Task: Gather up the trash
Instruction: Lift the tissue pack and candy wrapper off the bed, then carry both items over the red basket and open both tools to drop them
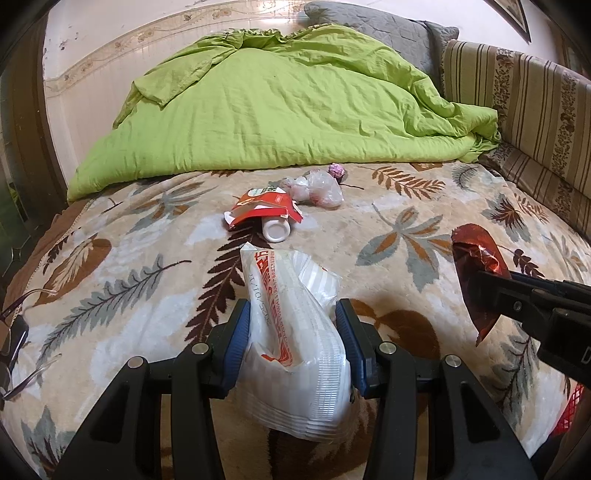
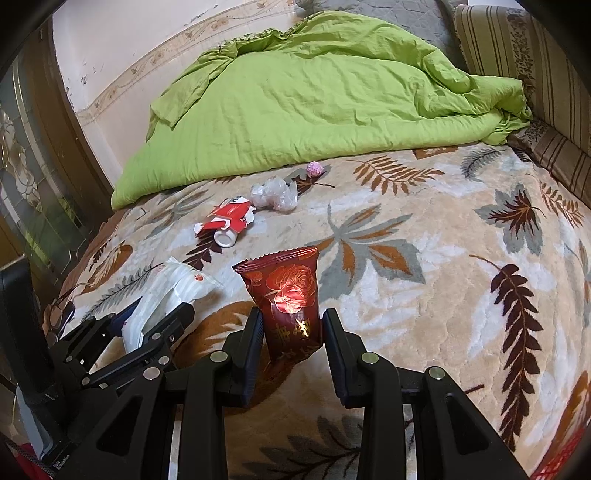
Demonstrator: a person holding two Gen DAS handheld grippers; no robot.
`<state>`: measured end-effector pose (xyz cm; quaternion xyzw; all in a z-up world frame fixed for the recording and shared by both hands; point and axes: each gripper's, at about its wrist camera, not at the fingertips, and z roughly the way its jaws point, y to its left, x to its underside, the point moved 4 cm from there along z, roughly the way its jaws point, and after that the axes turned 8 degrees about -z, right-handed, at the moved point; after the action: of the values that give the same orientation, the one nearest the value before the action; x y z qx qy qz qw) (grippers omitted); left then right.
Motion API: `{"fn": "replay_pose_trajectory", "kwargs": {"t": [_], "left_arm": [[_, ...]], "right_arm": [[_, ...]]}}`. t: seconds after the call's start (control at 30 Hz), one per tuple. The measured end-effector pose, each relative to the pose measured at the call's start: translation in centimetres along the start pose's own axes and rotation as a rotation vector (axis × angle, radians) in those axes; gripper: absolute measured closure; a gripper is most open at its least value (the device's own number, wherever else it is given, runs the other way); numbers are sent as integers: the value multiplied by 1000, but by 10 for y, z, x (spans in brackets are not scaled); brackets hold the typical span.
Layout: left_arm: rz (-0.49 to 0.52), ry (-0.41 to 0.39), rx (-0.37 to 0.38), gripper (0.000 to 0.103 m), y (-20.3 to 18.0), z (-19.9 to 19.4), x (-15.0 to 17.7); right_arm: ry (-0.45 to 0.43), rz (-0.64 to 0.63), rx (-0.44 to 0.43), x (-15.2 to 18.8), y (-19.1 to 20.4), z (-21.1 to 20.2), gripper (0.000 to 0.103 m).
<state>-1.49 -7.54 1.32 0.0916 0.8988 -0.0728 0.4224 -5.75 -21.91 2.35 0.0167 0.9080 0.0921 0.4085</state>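
My left gripper (image 1: 293, 332) is shut on a crumpled white wrapper with red print (image 1: 295, 332), held above the leaf-patterned blanket. My right gripper (image 2: 291, 332) is shut on a dark red foil snack packet with a rose (image 2: 288, 295); that packet (image 1: 476, 273) also shows at the right of the left wrist view. Farther up the bed lie a torn red and white carton (image 1: 262, 208) over a small white bottle (image 1: 275, 230), a clear crumpled plastic bag (image 1: 317, 188) and a small pink ball of paper (image 1: 336, 170).
A bunched green duvet (image 1: 280, 103) covers the far half of the bed. A striped cushioned backrest (image 1: 517, 96) runs along the right. Spectacles (image 1: 14, 332) lie at the blanket's left edge. A grey pillow (image 1: 369, 22) sits behind the duvet.
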Motion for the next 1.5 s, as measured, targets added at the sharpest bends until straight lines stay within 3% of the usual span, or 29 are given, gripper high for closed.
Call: {"fn": "replay_pose_trajectory", "kwargs": {"t": [0.37,0.57,0.73,0.97,1.23,1.3,1.4,1.5], "left_arm": [[3,36,54,57,-5,-18,10],[50,50,164,57,-33,-50,19],[140,45,284,57,-78,-84,25],[268,121,557,57,-173,-133,30],[388,339,829,57,-291,-159,66],[408,378,864,56,-314,-161,75],[421,418,861,41,-335,-157,82],[402,424,854,40,-332,-154,81]], "right_arm": [[3,114,-49,21,-16,-42,68],[-20,119,-10,43,-34,-102,68],[-41,207,63,68,-78,-153,68],[-63,382,209,111,-159,-227,68],[-91,586,336,169,-236,-284,68],[-90,616,344,178,-245,-289,66],[-73,648,367,187,-258,-292,52],[-95,644,368,183,-261,-295,52]]}}
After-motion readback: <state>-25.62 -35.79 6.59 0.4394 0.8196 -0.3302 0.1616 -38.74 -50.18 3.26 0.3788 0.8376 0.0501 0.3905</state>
